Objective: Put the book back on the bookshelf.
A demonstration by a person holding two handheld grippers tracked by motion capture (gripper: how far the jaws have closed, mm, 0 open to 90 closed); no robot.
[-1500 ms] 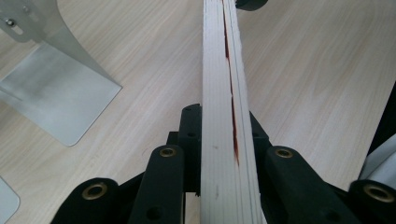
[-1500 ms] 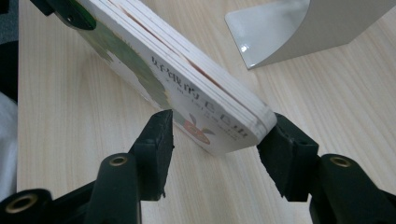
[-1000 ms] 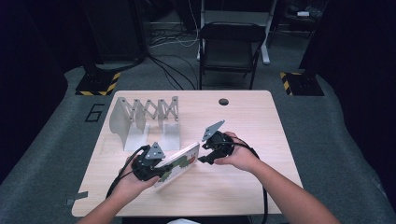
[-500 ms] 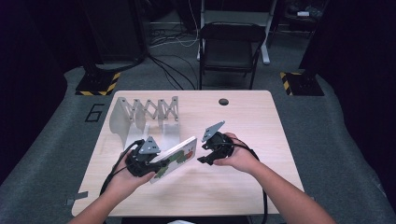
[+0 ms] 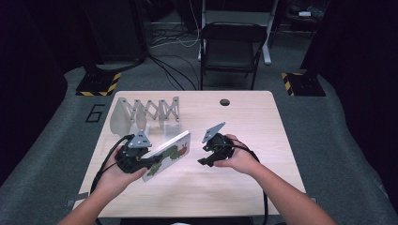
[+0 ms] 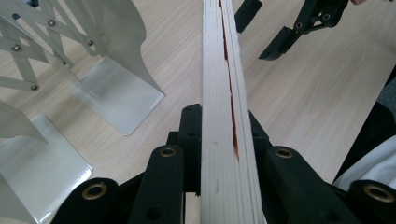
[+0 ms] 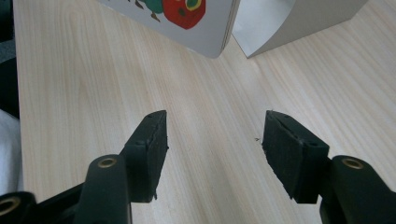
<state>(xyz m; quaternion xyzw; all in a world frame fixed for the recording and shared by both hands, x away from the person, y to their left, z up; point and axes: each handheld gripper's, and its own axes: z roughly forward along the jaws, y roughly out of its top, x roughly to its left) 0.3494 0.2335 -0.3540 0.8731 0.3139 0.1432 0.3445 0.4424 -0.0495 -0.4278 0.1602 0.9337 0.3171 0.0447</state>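
A white board book (image 5: 168, 153) with a green and red caterpillar on its cover is held tilted above the table. My left gripper (image 5: 151, 162) is shut on its near-left end. In the left gripper view the book's page edge (image 6: 218, 84) runs straight up between the jaws of my left gripper (image 6: 222, 140). My right gripper (image 5: 205, 156) hovers to the right of the book, open and apart from it. In the right gripper view my right gripper (image 7: 212, 140) has only bare wood between its pads, and the book's corner (image 7: 187, 18) hangs ahead.
A grey metal accordion book rack (image 5: 143, 112) stands on the wooden table (image 5: 244, 117) behind the book; its plates (image 6: 116, 79) are close on the left. A round hole (image 5: 225, 101) marks the table's far edge. A black chair (image 5: 232, 47) stands beyond.
My left gripper has carried the book to the left and a little farther back, widening the gap to the right gripper. The right gripper has barely moved.
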